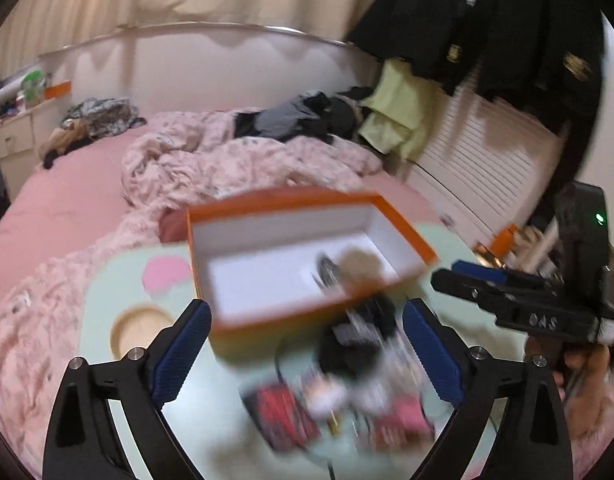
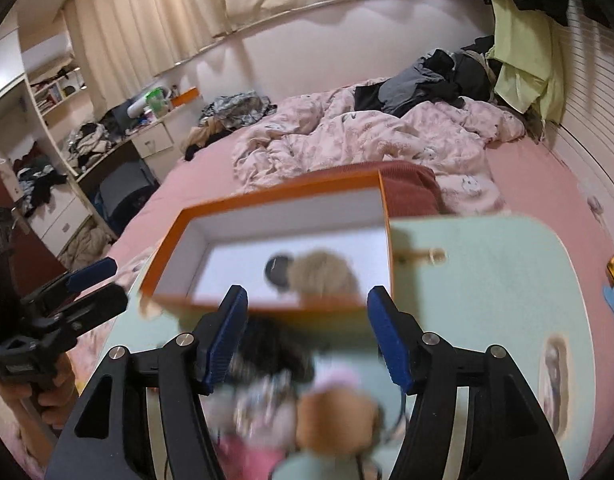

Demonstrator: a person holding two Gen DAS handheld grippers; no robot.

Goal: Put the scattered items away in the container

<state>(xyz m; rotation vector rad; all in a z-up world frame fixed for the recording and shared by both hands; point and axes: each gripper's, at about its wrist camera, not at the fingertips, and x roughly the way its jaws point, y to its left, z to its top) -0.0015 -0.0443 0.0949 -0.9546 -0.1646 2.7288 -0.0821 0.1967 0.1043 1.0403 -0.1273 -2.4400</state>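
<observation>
One orange cardboard box (image 1: 307,256) with a white inside is seen on a pale green round-edged table (image 2: 487,280) set on a pink bed (image 1: 67,208). Two blurred things lie in the box: a fluffy tan ball (image 2: 323,272) and a small dark round item (image 2: 279,270). A blurred heap of scattered items (image 1: 347,380) lies in front of the box. The left gripper (image 1: 307,356) and right gripper (image 2: 307,340), each with two ribbed blue pads, are spread apart and empty
</observation>
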